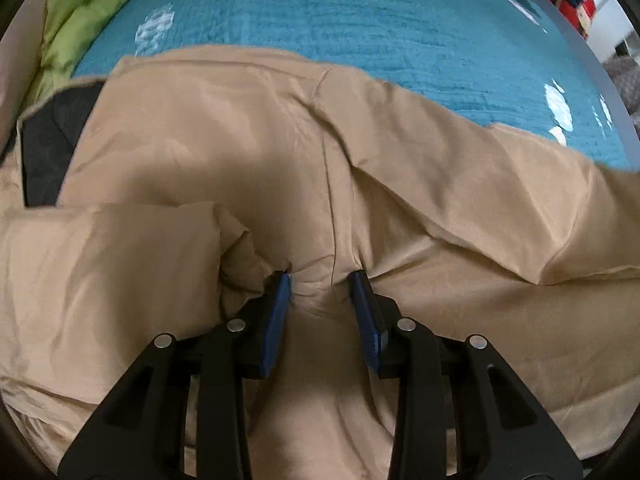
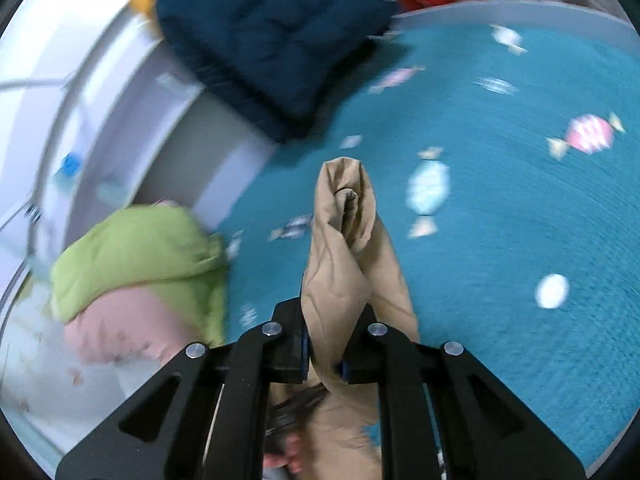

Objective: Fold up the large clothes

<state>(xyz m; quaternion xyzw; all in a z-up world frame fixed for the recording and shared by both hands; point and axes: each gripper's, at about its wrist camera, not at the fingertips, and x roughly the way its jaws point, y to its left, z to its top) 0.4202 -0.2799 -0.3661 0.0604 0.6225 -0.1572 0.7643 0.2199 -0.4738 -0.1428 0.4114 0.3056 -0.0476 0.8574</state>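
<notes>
Tan jacket [image 1: 240,152] with dark lining lies on a teal, candy-patterned bedspread [image 2: 500,208] beside lime-green quilt [image 2: 136,256].

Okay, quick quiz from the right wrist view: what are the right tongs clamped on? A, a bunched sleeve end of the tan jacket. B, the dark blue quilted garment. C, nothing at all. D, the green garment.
A: the right tongs pinch a bunched sleeve end of the tan jacket, its ribbed cuff opening showing at the tip, while the dark blue quilted garment and the green garment lie apart on the teal bedspread.
</notes>
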